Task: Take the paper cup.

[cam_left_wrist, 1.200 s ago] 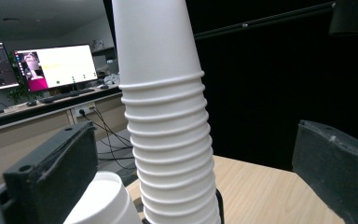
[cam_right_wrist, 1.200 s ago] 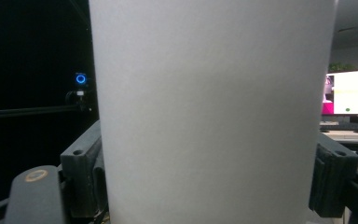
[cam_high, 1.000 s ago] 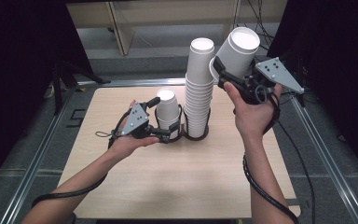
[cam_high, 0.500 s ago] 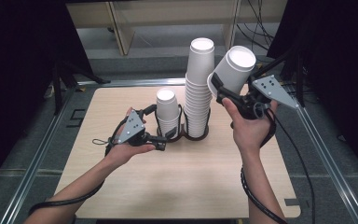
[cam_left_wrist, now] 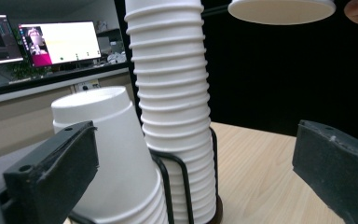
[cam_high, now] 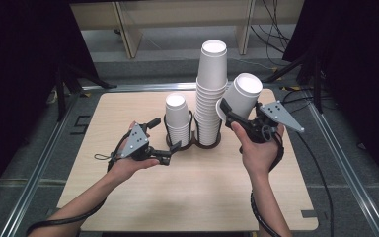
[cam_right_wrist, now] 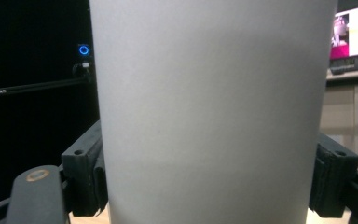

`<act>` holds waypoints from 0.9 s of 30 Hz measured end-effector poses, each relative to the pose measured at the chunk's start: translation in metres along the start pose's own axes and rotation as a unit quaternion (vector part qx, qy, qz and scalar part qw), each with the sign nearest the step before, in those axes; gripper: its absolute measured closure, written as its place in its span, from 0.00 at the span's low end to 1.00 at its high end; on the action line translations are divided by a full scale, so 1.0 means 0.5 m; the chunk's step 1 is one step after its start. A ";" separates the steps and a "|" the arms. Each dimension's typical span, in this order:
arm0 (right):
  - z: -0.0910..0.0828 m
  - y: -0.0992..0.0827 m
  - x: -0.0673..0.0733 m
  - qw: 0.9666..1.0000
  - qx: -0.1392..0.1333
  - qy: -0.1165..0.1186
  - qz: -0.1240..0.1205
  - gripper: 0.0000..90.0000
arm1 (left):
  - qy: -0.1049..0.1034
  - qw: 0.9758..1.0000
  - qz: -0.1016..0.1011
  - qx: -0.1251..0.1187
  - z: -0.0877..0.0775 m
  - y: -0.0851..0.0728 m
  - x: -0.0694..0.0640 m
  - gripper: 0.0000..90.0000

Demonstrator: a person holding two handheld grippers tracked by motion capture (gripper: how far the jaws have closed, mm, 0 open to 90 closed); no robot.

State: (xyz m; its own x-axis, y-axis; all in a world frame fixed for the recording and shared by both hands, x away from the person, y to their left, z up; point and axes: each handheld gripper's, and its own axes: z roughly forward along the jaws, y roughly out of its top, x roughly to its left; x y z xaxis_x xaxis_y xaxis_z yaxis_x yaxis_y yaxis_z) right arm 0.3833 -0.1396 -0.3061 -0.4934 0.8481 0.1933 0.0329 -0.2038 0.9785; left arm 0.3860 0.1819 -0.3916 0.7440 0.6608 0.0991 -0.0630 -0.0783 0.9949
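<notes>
Cup gripped upside down in the right tool, just beside the tall stack, likely bound for the short stack. Left tool gapes wide, empty, bracing the wire rack.

I see a pale wooden table inside a metal rail frame. Beyond it, light wooden furniture legs stand on grey floor, with cables nearby. Two lit monitors glow on a far desk.
</notes>
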 end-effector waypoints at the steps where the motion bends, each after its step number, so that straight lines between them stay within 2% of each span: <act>1: -0.001 -0.005 -0.001 1.000 0.003 -0.001 0.003 0.21 | 0.001 1.000 -0.001 0.002 -0.002 -0.004 0.001 0.00; 3: -0.004 -0.015 0.001 1.000 0.009 -0.002 0.019 0.21 | 0.004 1.000 0.000 0.003 -0.005 -0.010 0.001 0.00; 4: -0.004 -0.018 -0.002 1.000 0.006 -0.002 0.011 0.21 | 0.004 1.000 -0.001 0.004 -0.007 -0.013 0.001 0.00; 7: -0.006 -0.031 0.003 1.000 0.013 -0.001 0.023 0.21 | 0.004 1.000 -0.007 0.008 -0.010 -0.025 0.003 0.00; 8: -0.007 -0.036 0.002 1.000 0.014 0.000 0.017 0.21 | 0.005 1.000 -0.007 0.010 -0.011 -0.027 0.004 0.00; 10: -0.007 -0.045 0.006 1.000 0.018 0.002 0.026 0.21 | 0.008 1.000 -0.012 0.010 -0.013 -0.034 0.006 0.00; 15: -0.008 -0.066 0.008 0.999 0.024 0.003 0.028 0.21 | 0.010 1.000 -0.013 0.014 -0.020 -0.047 0.005 0.00; 16: -0.009 -0.070 0.012 0.999 0.028 0.004 0.039 0.21 | 0.010 1.000 -0.013 0.016 -0.021 -0.049 0.005 0.00; 20: -0.009 -0.088 0.014 0.999 0.032 0.005 0.041 0.21 | 0.009 1.000 -0.014 0.019 -0.024 -0.059 0.003 0.00; 25: -0.009 -0.113 0.020 0.997 0.041 0.008 0.068 0.21 | 0.008 1.000 -0.017 0.021 -0.027 -0.070 -0.002 0.00; 27: -0.009 -0.121 0.019 0.997 0.043 0.009 0.063 0.21 | 0.007 1.000 -0.014 0.025 -0.029 -0.074 -0.005 0.00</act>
State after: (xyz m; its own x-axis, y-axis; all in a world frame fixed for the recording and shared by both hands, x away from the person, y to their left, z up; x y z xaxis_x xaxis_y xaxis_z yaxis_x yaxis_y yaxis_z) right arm 0.3730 -0.1215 -0.3636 -0.4955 0.8094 0.3152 0.1705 -0.2652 0.9490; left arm 0.3771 0.1940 -0.4285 0.7359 0.6734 0.0710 -0.0081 -0.0960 0.9953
